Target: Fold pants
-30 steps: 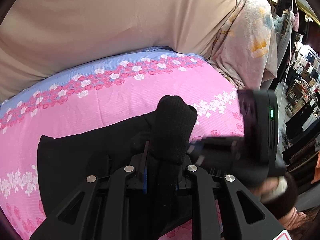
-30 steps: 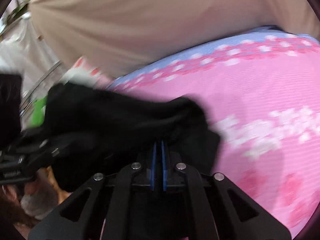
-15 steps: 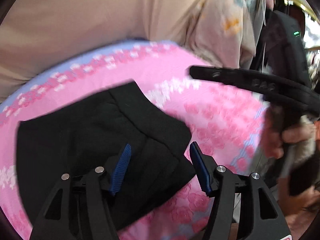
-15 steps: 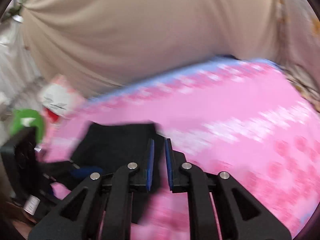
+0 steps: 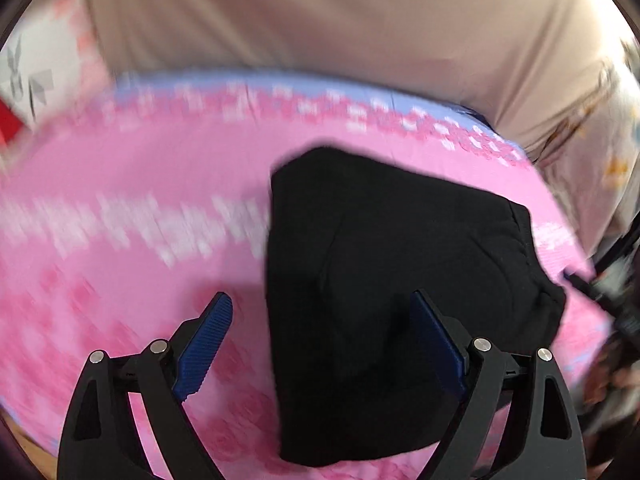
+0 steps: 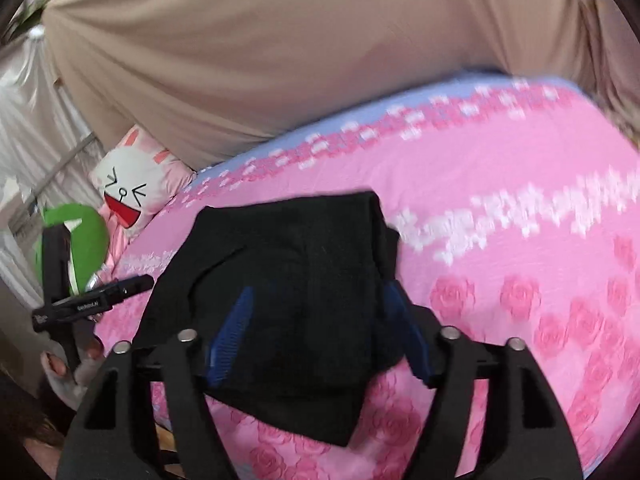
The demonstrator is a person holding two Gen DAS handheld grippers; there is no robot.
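Note:
The black pants (image 5: 392,280) lie folded into a compact bundle on the pink flowered bed sheet (image 5: 132,184). My left gripper (image 5: 322,312) hovers over the bundle's left edge, its jaws opening wide, with nothing pinched between the blue pads (image 5: 208,340). In the right wrist view the same pants (image 6: 304,248) lie flat under my right gripper (image 6: 318,312), whose jaws are opening above the cloth without pressing it. The left gripper (image 6: 120,286) shows at the left edge of that view, held by a hand (image 6: 68,364).
A beige fabric wall (image 6: 280,48) rises behind the bed. A white cartoon-face pillow (image 6: 132,188) and a green plush (image 6: 84,240) sit at the bed's left end. Flowered cloth (image 5: 592,128) hangs at the right. Pink sheet (image 6: 520,240) stretches right of the pants.
Both grippers let go of the pants and opened wide. The cloth dropped onto the sheet as a folded bundle. My left gripper swung left across the bed; the right one drew back a little.

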